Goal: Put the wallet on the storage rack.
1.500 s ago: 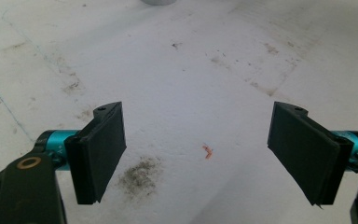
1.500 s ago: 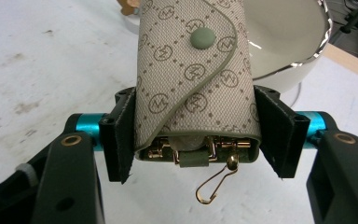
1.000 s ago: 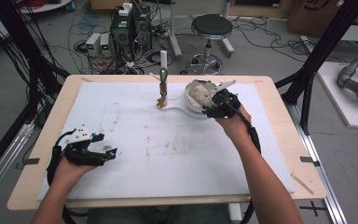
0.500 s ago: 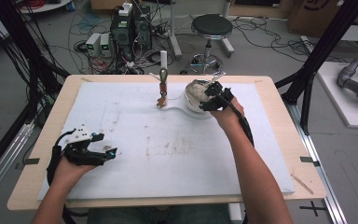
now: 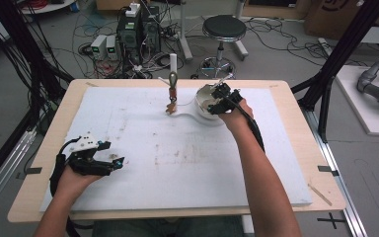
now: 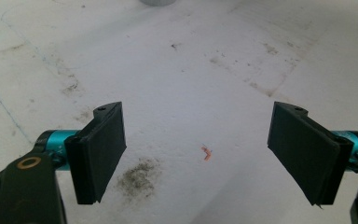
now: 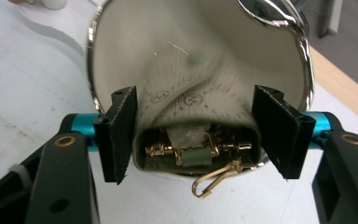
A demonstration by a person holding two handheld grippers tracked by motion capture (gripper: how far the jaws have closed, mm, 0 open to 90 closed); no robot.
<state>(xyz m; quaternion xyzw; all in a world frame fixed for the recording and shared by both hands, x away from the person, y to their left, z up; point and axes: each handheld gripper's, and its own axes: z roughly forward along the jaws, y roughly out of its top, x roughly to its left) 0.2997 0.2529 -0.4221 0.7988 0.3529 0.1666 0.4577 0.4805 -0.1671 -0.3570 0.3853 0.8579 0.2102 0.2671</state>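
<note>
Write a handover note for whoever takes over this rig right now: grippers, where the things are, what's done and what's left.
Right gripper: open, fingers either side of the pale pouch with gold hardware, which sits in the shiny-rimmed bowl at the far side of the table; no grip yet.
Left gripper: open and holding nothing, low over the white mat near the person's edge.
Done: right gripper lined up on the pouch.
Left: probably close on the pouch and lift it out.

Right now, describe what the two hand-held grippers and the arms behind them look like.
Each hand-held gripper, left and right, is black with flat rectangular black jaw pads on teal rods. The left carries a pale grey plate on top. A black cable trails from each along the forearm. Both forearms are bare, with no sleeves visible.
</note>
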